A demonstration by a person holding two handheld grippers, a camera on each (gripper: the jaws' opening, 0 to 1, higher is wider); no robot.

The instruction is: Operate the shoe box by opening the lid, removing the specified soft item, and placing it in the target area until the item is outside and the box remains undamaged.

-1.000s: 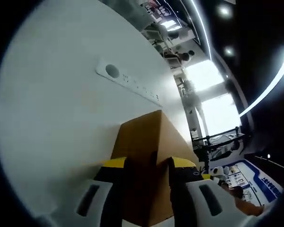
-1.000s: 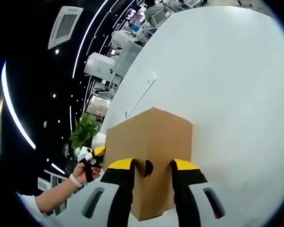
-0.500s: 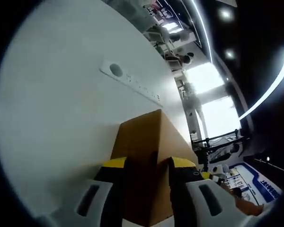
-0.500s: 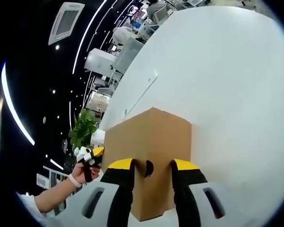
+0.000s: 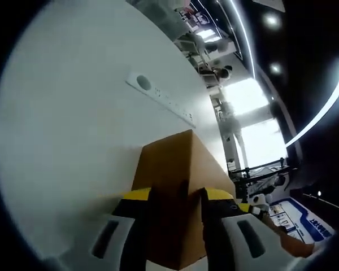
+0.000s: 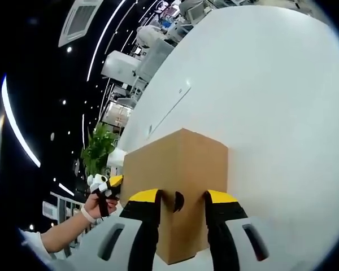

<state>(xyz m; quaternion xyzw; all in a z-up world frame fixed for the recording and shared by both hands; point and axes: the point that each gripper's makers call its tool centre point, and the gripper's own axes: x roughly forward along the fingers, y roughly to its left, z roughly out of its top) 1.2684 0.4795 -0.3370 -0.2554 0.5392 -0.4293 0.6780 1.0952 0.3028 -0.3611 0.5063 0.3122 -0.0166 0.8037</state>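
A brown cardboard shoe box (image 5: 178, 169) stands on a white desk (image 5: 73, 141), its lid on and its walls showing no damage; in the left gripper view one corner edge of it points up the picture, and the left gripper (image 5: 176, 197) straddles the near end of the box, its yellow-tipped black jaws lying against either side of the cardboard, clenched on the box rather than released; beyond the box, toward the far edge of the desk, a long white strip with a round dark hole (image 5: 142, 83) is set into the surface. In the right gripper view the same shoe box (image 6: 181, 175) sits on the desk (image 6: 282, 113), and the right gripper (image 6: 178, 199) grips its opposite end, the jaws pressed to the cardboard on both sides of a small dark finger hole (image 6: 177, 201); at the left of the box a person's hand (image 6: 99, 197) holds the other gripper against it; a green potted plant (image 6: 97, 155) stands off the desk behind that hand; whatever the box holds is hidden.
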